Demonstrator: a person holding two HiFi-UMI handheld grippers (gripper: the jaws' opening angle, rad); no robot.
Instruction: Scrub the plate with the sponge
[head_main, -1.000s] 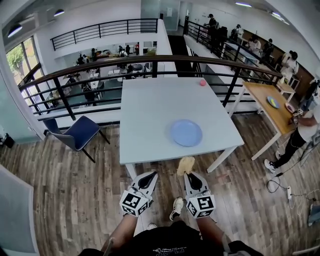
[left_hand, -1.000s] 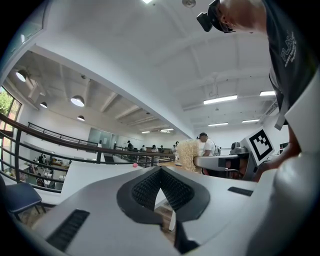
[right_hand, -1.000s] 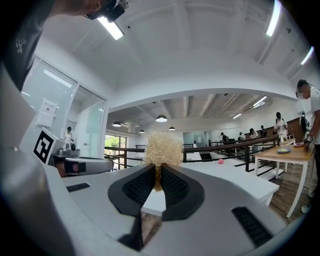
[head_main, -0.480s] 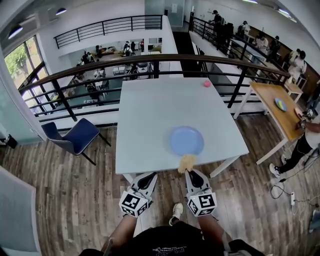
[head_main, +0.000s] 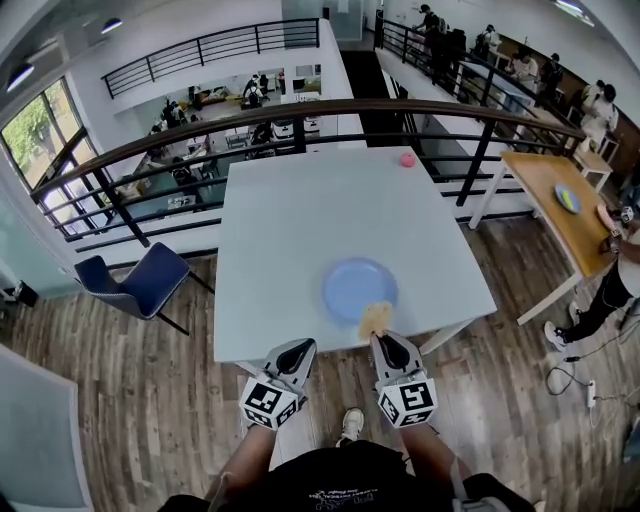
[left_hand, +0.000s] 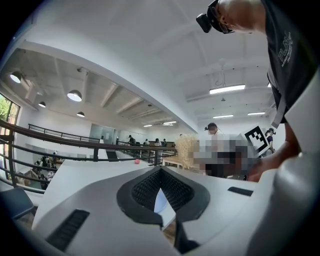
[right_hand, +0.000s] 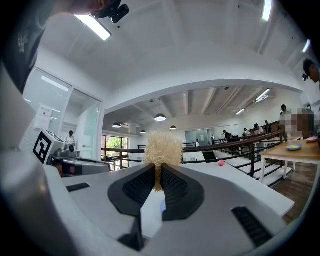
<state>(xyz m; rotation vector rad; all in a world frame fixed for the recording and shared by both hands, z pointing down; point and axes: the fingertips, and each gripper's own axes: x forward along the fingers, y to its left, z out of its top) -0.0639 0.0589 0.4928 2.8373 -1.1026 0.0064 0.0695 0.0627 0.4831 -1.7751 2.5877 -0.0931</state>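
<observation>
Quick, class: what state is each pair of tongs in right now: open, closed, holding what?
Left tongs: closed, empty.
Right tongs: closed on the sponge.

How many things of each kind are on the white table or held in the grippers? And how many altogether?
blue plate: 1
pink ball: 1
sponge: 1, held in the right gripper, over the plate's near edge
Total: 3
</observation>
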